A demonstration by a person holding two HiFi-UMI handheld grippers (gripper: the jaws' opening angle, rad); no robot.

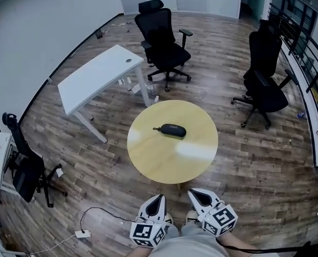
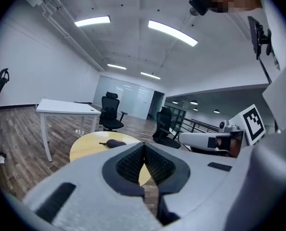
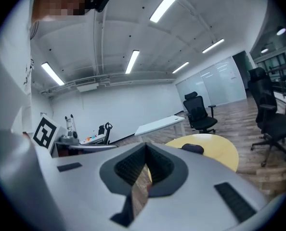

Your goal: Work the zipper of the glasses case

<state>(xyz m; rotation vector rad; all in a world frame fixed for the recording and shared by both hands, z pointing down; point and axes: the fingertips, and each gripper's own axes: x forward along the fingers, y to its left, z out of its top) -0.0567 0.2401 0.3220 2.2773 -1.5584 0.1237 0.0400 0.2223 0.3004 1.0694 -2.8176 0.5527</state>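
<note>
Black glasses case point(image 1: 172, 130) closed on yellow table point(image 1: 148, 162), left gripper point(image 1: 159, 197) and right gripper point(image 1: 191, 194) clenched empty, well apart from it

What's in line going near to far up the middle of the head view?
Nearest, the left gripper and right gripper side by side → round yellow table → glasses case lying on it → black office chair beyond.

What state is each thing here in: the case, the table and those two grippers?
Left gripper: shut, empty, held short of the table.
Right gripper: shut, empty, held short of the table.
Case: lying flat on the table, looks closed, nothing touching it.
Table: upright, bearing only the case.
</note>
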